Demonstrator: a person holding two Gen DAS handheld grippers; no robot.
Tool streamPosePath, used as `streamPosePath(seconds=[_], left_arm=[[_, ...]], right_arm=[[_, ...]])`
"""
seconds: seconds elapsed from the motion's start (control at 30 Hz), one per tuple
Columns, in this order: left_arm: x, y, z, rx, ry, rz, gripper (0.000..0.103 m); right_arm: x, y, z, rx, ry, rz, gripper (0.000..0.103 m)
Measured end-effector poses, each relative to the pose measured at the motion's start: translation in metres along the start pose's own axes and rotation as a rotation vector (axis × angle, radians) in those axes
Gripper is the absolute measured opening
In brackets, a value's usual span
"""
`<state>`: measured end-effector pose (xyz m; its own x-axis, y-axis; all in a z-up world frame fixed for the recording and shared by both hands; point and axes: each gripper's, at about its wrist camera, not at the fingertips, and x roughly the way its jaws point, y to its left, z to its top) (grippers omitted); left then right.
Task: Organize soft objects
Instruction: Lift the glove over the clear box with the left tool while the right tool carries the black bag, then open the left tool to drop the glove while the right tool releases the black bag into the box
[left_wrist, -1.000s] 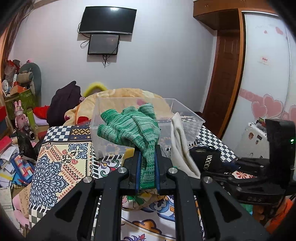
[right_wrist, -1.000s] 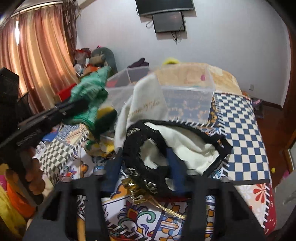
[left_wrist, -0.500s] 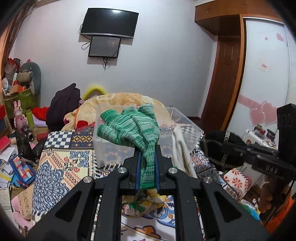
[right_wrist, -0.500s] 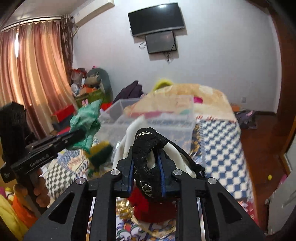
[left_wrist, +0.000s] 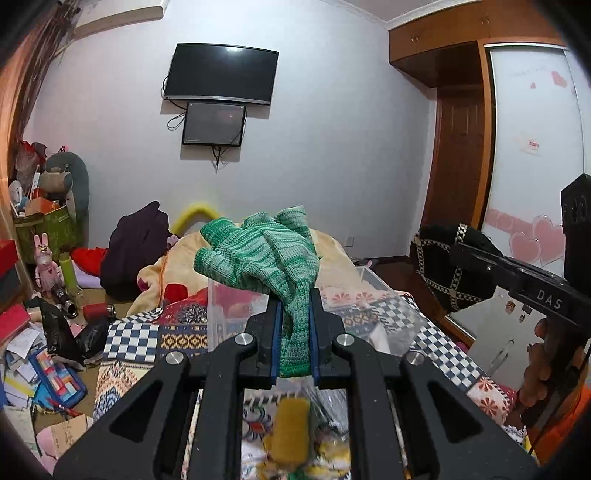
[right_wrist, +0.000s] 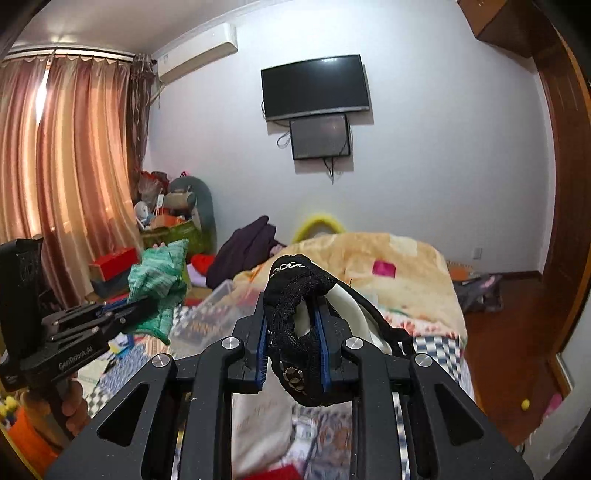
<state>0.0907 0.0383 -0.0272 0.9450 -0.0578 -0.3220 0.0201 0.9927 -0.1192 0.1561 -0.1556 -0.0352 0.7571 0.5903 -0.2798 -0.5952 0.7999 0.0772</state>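
Note:
My left gripper (left_wrist: 293, 321) is shut on a green knitted glove (left_wrist: 266, 254), held high above the bed; it also shows in the right wrist view (right_wrist: 157, 280). My right gripper (right_wrist: 291, 343) is shut on a black garment with chain trim (right_wrist: 295, 295) and a cream cloth (right_wrist: 351, 306) hanging from it; the black garment shows at the right of the left wrist view (left_wrist: 443, 266). A clear plastic bin (left_wrist: 236, 317) stands on the bed below and ahead of both grippers, also in the right wrist view (right_wrist: 210, 314).
The bed has a patterned checkered cover (left_wrist: 125, 343) and a yellow blanket (right_wrist: 388, 266). A yellow yarn item (left_wrist: 291, 432) lies below the left gripper. Clutter and boxes (left_wrist: 33, 339) fill the floor at left. A wardrobe (left_wrist: 528, 155) and door stand at right.
Both grippers have risen well above the bed with their loads. The bin now sits lower and farther in view. The cream cloth has lifted off the bed with the black garment.

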Motion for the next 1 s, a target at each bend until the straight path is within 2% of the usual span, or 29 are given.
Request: streamPosePath(seconds=[0.1,0.23,0.43,0.7,0.8,0.83,1.0], left_arm=[[0.013,-0.002,0.004,0.030,0.006,0.023,0.012],[0.037,-0.005,0.008,0.056,0.062,0.018,0.012],[0.074,0.003,0.007,0.003,0.172,-0.034,0.012],[0.118,0.009,-0.005,-0.006,0.331,-0.030,0.012],[0.126,0.010,-0.009,0.008,0.354,-0.019,0.012],[0.129,0.010,-0.011,0.007,0.360,-0.016,0.012],[0.137,0.015,-0.015,-0.011,0.395,-0.005,0.013]], right_arm=[[0.012,0.002,0.004,-0.015,-0.001,0.007,0.019],[0.032,0.000,0.005,-0.030,0.024,0.021,0.019],[0.065,-0.008,-0.008,-0.026,0.126,0.045,0.019],[0.096,-0.013,-0.023,-0.007,0.267,0.079,0.020],[0.105,-0.013,-0.028,-0.005,0.320,0.092,0.020],[0.108,-0.015,-0.029,-0.002,0.331,0.089,0.023],[0.110,-0.016,-0.032,-0.008,0.366,0.076,0.024]])
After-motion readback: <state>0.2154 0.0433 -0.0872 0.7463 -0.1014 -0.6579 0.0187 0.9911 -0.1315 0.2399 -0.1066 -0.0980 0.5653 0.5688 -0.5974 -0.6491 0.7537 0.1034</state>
